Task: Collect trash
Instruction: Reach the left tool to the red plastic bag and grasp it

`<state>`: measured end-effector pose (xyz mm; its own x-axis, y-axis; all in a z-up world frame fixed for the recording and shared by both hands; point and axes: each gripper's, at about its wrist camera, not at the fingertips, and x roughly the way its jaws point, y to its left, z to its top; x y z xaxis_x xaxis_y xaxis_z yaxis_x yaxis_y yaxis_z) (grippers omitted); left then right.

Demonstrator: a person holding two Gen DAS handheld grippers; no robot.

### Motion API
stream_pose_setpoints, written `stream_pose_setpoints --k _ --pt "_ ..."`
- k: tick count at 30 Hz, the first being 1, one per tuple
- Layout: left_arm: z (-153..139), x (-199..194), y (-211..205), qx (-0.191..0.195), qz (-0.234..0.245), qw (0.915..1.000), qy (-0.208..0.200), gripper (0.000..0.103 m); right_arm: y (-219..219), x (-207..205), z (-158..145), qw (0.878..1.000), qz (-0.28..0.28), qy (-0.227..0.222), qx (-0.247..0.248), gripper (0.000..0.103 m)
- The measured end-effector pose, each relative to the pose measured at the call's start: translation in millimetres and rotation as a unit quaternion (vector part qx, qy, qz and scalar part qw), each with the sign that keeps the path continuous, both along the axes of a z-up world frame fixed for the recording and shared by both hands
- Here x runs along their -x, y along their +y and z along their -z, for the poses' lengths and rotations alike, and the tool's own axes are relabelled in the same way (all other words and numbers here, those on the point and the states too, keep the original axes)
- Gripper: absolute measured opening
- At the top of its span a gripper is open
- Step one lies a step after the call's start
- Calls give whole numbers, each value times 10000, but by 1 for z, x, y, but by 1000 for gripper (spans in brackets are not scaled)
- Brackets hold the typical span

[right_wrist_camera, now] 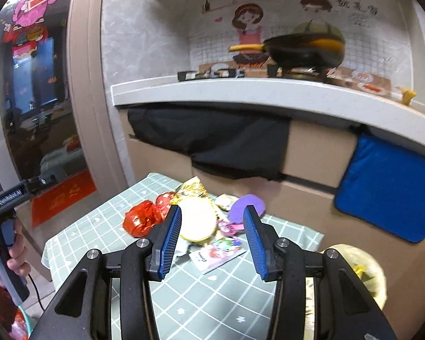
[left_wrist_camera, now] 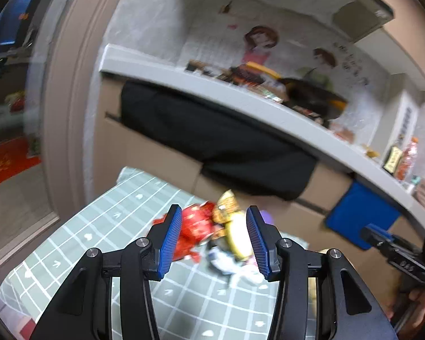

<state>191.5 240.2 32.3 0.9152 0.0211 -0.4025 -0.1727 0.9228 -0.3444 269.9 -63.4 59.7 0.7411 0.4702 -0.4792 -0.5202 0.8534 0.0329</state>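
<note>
A heap of wrappers [right_wrist_camera: 201,221] — red foil, gold, purple, a pale round pack — is piled at the far end of the checked tablecloth [right_wrist_camera: 184,297], below the counter [right_wrist_camera: 240,90]. Both the left gripper [left_wrist_camera: 214,239] and right gripper [right_wrist_camera: 212,238] are held spread above the cloth, nothing pinched. A yellow bag [right_wrist_camera: 362,272] is seen just right of the table.
</note>
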Motion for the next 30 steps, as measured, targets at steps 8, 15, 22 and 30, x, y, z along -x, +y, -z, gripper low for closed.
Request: stream_pose_setpoints --k 8,15,22,30 --pt "69 -66 37 298 305 9964 727 48 25 -43 32 9994 -48 324 104 43" --pt "137 -143 55 905 33 9854 1443 48 33 -71 67 9973 -48 679 259 43" --pt "176 -174 58 1077 -318 9739 1971 60 26 -88 93 9953 -36 839 477 43" --pt "165 -138 36 1176 -110 9708 2089 47 23 -117 129 9898 -146 1377 325 43"
